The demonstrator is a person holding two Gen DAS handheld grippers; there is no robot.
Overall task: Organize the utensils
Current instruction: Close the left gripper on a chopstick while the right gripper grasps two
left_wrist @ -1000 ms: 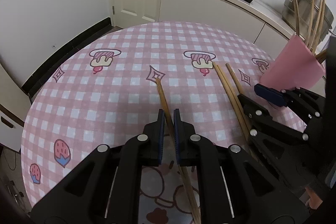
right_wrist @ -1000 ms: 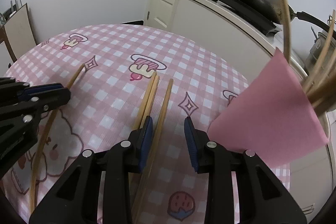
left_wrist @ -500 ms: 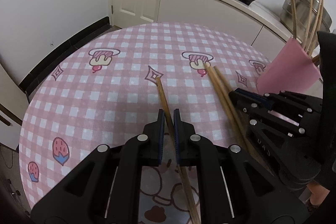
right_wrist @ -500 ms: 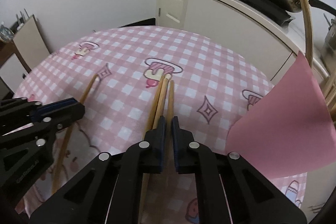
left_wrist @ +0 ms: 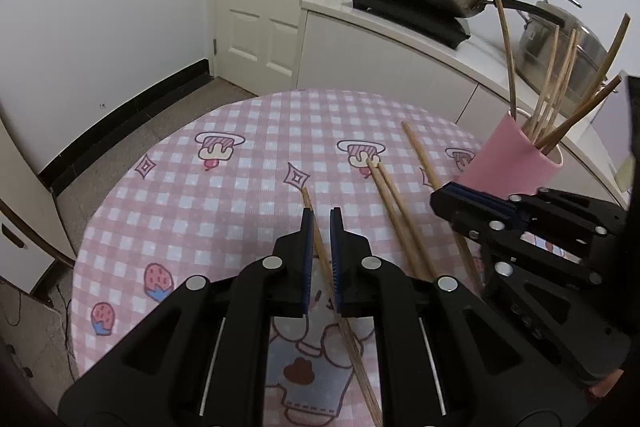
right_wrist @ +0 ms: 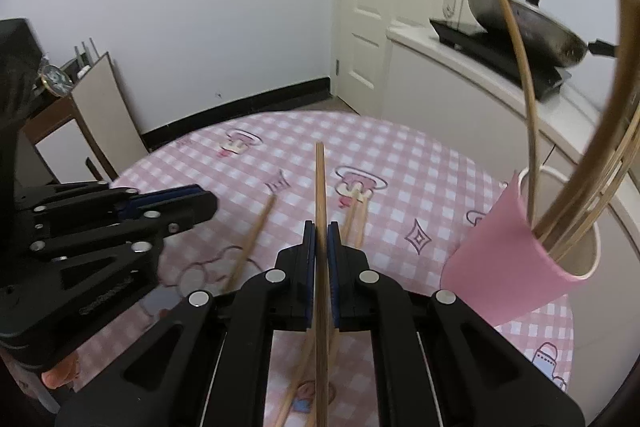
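Here the right gripper [right_wrist: 318, 239] pinches 1 chopstick [right_wrist: 320, 187], lifted off the table [right_wrist: 420, 155], long axis pointing straight ahead. The pink cup [right_wrist: 508, 259] stands just right of it, mouth tilted toward the tool. The left gripper [left_wrist: 319, 247], farther from the cup, clamps another chopstick [left_wrist: 310, 205] lying on the cloth.

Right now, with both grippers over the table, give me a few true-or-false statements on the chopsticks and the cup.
1. The right gripper is shut on a chopstick. True.
2. The pink cup is empty. False: several chopsticks stand in it.
3. Two chopsticks lie side by side on the tablecloth. True.
4. The left gripper is wide open over bare cloth. False: its jaws sit closely around a chopstick lying on the table.
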